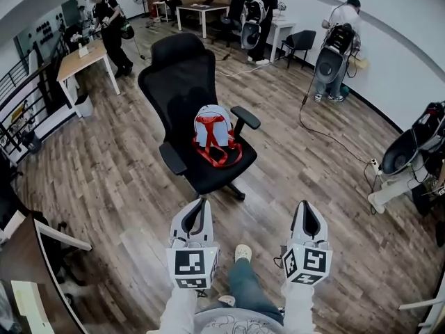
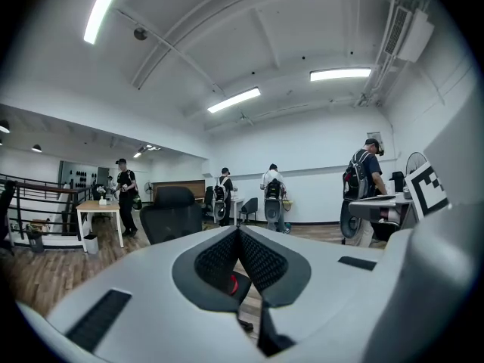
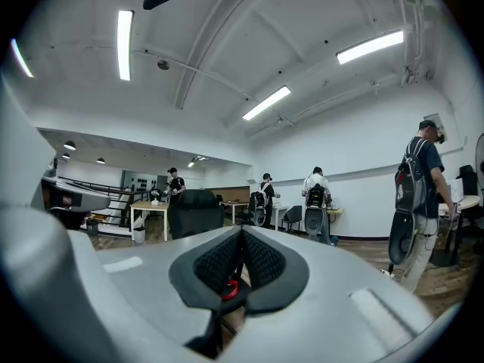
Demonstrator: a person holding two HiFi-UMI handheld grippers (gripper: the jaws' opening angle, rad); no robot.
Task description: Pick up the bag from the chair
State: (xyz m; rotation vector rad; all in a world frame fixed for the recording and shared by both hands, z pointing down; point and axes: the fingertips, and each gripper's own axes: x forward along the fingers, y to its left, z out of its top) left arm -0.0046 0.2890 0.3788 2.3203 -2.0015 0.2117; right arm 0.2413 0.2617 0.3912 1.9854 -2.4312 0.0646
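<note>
A pale blue bag (image 1: 213,125) with red straps sits upright on the seat of a black office chair (image 1: 182,75) in the middle of the wooden floor. Both grippers hang near the bottom of the head view, well short of the chair and touching nothing. My left gripper (image 1: 201,203) points at the chair's front edge, and its jaws meet at the tips (image 2: 239,231). My right gripper (image 1: 305,204) is off to the chair's right, jaws likewise together (image 3: 242,233). A sliver of red strap (image 2: 233,283) shows through the gap below the left jaws. The chair's backrest (image 3: 195,210) rises beyond the right jaws.
Several people with backpacks stand at desks (image 1: 201,9) along the far wall. A wooden table (image 1: 82,58) and railing (image 1: 21,103) lie to the left. A cable (image 1: 327,134) crosses the floor at right toward equipment (image 1: 410,158). The person's own leg and shoe (image 1: 243,253) are between the grippers.
</note>
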